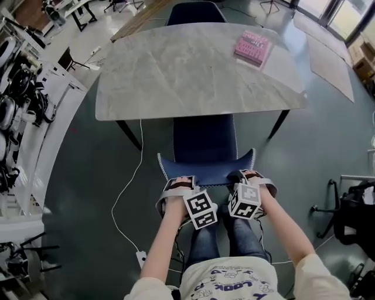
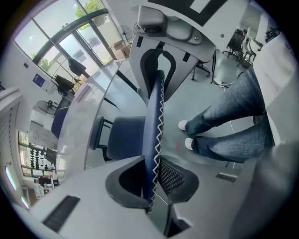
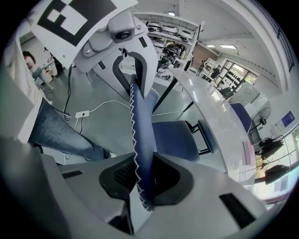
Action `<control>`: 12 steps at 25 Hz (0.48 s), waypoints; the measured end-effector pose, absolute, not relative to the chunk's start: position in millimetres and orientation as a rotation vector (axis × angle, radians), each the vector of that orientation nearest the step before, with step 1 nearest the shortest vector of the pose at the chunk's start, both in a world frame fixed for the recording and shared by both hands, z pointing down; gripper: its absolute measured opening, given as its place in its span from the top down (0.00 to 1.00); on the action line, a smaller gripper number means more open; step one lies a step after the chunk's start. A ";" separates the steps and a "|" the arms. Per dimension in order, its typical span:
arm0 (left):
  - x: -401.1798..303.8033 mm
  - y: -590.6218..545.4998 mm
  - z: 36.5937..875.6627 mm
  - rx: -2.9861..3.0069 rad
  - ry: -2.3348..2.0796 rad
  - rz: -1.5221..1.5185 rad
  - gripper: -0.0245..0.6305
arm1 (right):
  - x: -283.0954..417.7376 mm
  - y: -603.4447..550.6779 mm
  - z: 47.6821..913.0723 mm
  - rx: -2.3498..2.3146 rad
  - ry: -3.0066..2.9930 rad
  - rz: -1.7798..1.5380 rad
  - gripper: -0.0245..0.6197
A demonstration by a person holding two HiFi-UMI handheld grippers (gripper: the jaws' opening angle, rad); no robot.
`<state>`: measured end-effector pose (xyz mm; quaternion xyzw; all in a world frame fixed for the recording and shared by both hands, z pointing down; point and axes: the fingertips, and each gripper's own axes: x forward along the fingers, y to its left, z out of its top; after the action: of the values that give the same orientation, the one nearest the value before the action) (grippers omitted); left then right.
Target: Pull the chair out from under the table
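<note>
A dark blue chair [image 1: 205, 140] with white zigzag stitching stands partly out from under the grey marble table [image 1: 176, 76], its seat showing in front of the table's near edge. My left gripper [image 1: 183, 183] is shut on the left part of the chair's backrest top edge [image 2: 152, 140]. My right gripper [image 1: 246, 177] is shut on the right part of that backrest edge [image 3: 140, 154]. In both gripper views the blue edge runs between the jaws and the pads press on it. The chair's seat [image 2: 124, 140] shows below it.
A pink book [image 1: 253, 47] lies on the table's far right. A second blue chair [image 1: 196, 12] stands at the far side. A white cable [image 1: 130, 187] and a power strip [image 1: 142, 258] lie on the floor at my left. Shelves [image 1: 23, 105] line the left; a black stand [image 1: 345, 217] is at the right.
</note>
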<state>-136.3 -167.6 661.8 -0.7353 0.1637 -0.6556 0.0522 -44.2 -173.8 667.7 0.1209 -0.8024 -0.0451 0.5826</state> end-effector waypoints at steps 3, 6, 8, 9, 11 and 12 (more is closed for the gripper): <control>-134.0 -144.4 664.7 -2.237 0.468 -1.992 0.85 | -42.3 -149.3 670.4 0.287 -1.874 -0.094 0.85; -130.6 -122.9 664.4 -2.230 0.442 -1.990 0.85 | -38.8 -126.4 669.9 0.302 -1.868 -0.079 0.85; -130.0 -107.3 660.8 -2.229 0.426 -1.992 0.85 | -38.1 -109.9 666.3 0.308 -1.865 -0.070 0.84; -131.2 -100.2 659.8 -2.229 0.419 -1.992 0.85 | -39.3 -102.4 665.3 0.310 -1.864 -0.067 0.85; -137.8 -87.4 661.6 -2.225 0.410 -1.992 0.85 | -45.9 -88.6 667.1 0.313 -1.864 -0.061 0.85; -141.7 -80.5 663.7 -2.223 0.407 -1.994 0.85 | -49.6 -81.3 669.2 0.314 -1.864 -0.058 0.84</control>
<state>-141.7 -80.5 663.7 -0.7361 0.1349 -0.6602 0.0640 -49.6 -81.3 669.2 0.1346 -0.7993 -0.0251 0.5852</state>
